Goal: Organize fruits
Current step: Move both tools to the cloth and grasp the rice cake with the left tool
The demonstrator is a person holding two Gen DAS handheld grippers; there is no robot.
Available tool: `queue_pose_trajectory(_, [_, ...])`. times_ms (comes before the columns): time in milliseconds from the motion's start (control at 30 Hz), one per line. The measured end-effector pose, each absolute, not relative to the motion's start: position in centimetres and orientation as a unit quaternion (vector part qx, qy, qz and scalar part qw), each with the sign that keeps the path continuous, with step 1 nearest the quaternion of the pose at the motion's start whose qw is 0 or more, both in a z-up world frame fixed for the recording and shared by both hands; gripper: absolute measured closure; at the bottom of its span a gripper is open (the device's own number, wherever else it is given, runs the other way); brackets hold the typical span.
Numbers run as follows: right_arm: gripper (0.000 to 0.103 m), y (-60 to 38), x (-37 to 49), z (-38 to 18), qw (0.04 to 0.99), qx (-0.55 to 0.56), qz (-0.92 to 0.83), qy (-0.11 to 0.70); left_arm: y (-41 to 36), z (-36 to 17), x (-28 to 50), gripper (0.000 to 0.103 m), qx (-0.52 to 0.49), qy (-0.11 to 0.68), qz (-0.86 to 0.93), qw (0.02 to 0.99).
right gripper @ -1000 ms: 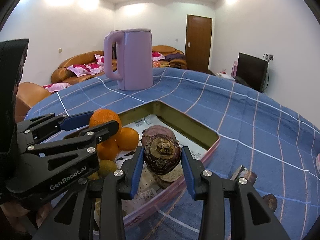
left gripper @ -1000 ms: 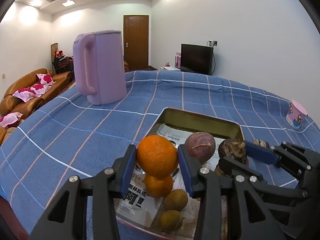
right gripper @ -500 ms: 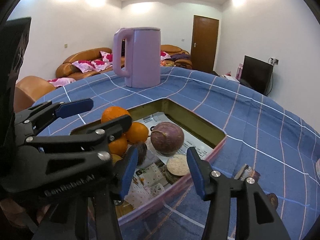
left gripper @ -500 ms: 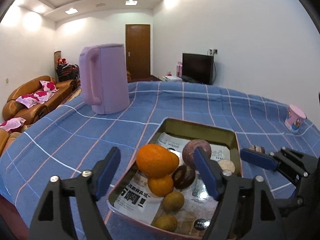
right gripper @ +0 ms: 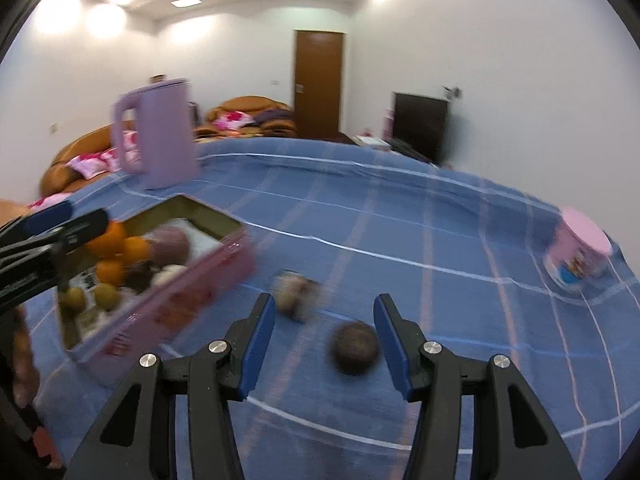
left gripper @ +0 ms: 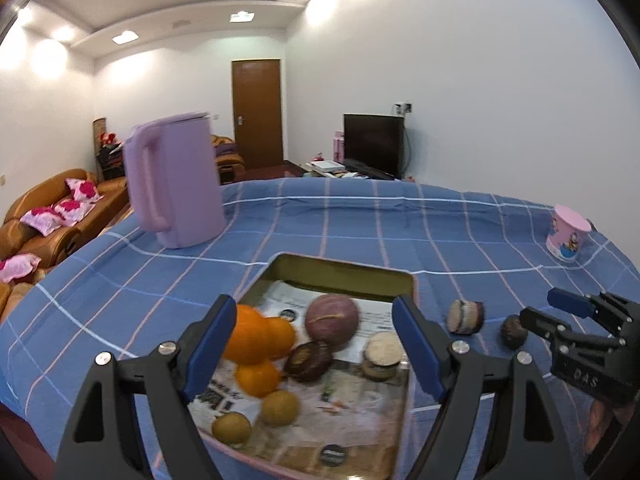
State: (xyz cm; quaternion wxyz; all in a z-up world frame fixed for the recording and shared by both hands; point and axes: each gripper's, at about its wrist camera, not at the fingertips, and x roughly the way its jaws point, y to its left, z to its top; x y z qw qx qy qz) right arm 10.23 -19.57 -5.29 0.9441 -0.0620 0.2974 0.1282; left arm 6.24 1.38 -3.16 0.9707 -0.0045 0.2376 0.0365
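Blue checked tablecloth (left gripper: 360,232) — kettle (left gripper: 176,184), tin (left gripper: 344,276), cup (left gripper: 568,236), perhaps two loose fruits (right gripper: 356,346).

a lilac kettle (left gripper: 176,188) and pink cup (left gripper: 568,236) stand well apart on blue cloth (left gripper: 360,224).

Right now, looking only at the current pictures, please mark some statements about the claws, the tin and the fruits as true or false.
1. The left claw holds an orange. False: it is open, and the oranges lie in the tin.
2. The right claw is open. True.
3. A dark round fruit lies on the blue cloth outside the tin. True.
4. The purple jug stands inside the tin. False: it stands on the cloth behind it.
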Motion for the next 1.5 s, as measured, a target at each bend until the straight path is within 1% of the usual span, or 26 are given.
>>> queue_pose_trajectory(233, [0.05,-20.3,11.8,-6.0,0.933,-0.05,0.133,0.33,-2.0,-3.2,7.3,0.021,0.022,0.245,0.019,0.969])
queue_pose_trajectory(567, [0.05,-20.4,14.6,-8.0,0.908,-0.039,0.144,0.391,-4.2,-3.6,8.5,0.021,0.042,0.258,0.003,0.965])
queue_pose_trajectory(600, [0.05,-20.5,14.8,-8.3,0.903,-0.039,0.144,0.403,-4.4,-3.6,8.6,0.021,0.043,0.261,-0.001,0.964])
queue_pose_trajectory(633, [0.057,-20.7,15.0,-8.4,0.9,-0.034,0.146,0.41,-4.6,-3.7,8.7,0.021,0.044,0.263,-0.005,0.964])
queue_pose_trajectory(667, [0.061,-20.8,14.9,-8.4,0.9,-0.029,0.15,0.409,-4.8,-3.7,8.8,0.021,0.045,0.264,-0.007,0.963])
queue_pose_trajectory(700, [0.063,-21.0,14.8,-8.3,0.9,-0.028,0.151,0.407,-5.0,-3.8,8.8,0.021,0.047,0.267,-0.012,0.963])
queue_pose_trajectory(1033, [0.064,-24.9,14.0,-7.3,0.92,-0.013,0.104,0.377,-8.6,-4.4,10.3,0.022,0.061,0.297,-0.063,0.951])
queue_pose_trajectory(1067, [0.064,-25.3,14.1,-7.2,0.921,-0.012,0.099,0.376,-9.0,-4.6,10.6,0.024,0.063,0.301,-0.067,0.949])
queue_pose_trajectory(1100, [0.064,-25.6,14.1,-7.2,0.922,-0.009,0.098,0.375,-9.3,-4.8,10.8,0.029,0.064,0.307,-0.072,0.947])
queue_pose_trajectory(1200, [0.064,-26.1,14.1,-7.1,0.923,0.002,0.098,0.373,-10.2,-5.5,11.6,0.035,0.066,0.325,-0.087,0.939])
queue_pose_trajectory(1333, [0.064,-26.0,14.2,-7.1,0.923,0.001,0.099,0.372,-11.3,-6.5,12.7,0.037,0.072,0.348,-0.093,0.93])
queue_pose_trajectory(1367, [0.064,-26.0,14.2,-7.1,0.923,0.002,0.1,0.371,-11.4,-6.7,13.0,0.038,0.07,0.353,-0.093,0.928])
queue_pose_trajectory(1400, [0.064,-26.2,14.1,-7.1,0.923,0.005,0.1,0.371,-11.5,-6.8,13.3,0.042,0.068,0.357,-0.091,0.927])
queue_pose_trajectory(1433, [0.064,-26.3,14.0,-7.1,0.924,0.007,0.099,0.37,-11.6,-6.9,13.4,0.043,0.069,0.359,-0.092,0.926])
queue_pose_trajectory(1500, [0.064,-26.4,14.0,-7.1,0.925,0.012,0.098,0.368,-11.9,-7.1,13.7,0.043,0.075,0.363,-0.091,0.924])
